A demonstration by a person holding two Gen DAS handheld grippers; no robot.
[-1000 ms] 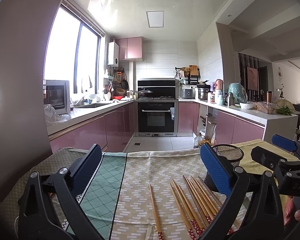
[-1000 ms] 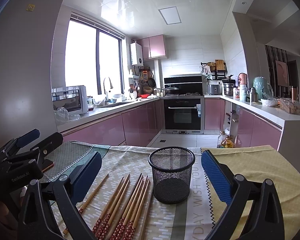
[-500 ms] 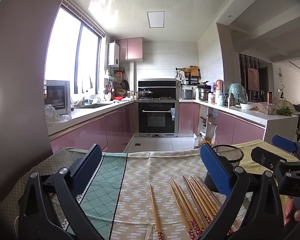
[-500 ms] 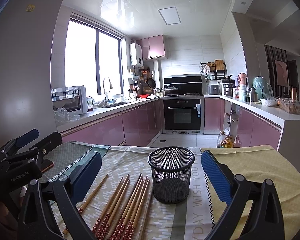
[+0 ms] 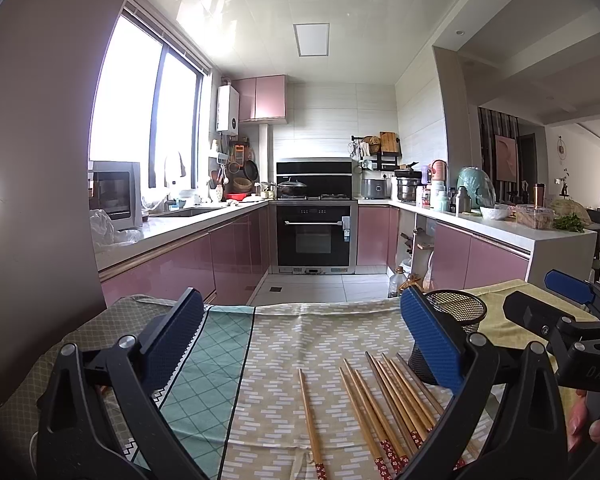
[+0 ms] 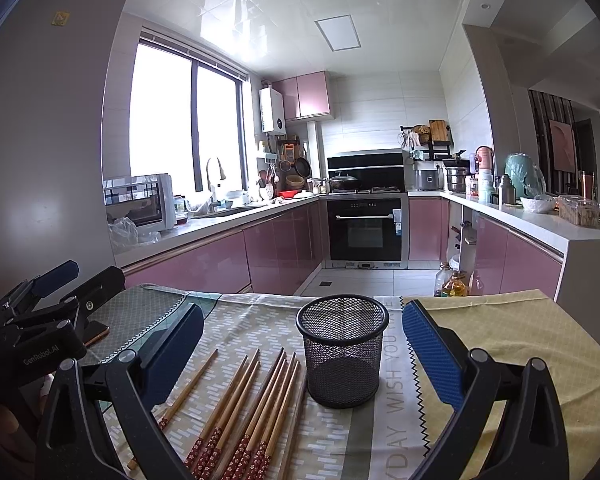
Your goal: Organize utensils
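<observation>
Both grippers [image 5: 300, 344] [image 6: 304, 344] level, wide apart

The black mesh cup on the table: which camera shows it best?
The right wrist view: the black mesh cup stands whole and unblocked, right of the chopsticks. In the left wrist view, the left gripper's finger hides much of the cup.

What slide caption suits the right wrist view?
Open right gripper faces an empty mesh cup beside chopsticks lying on the tablecloth.
</observation>
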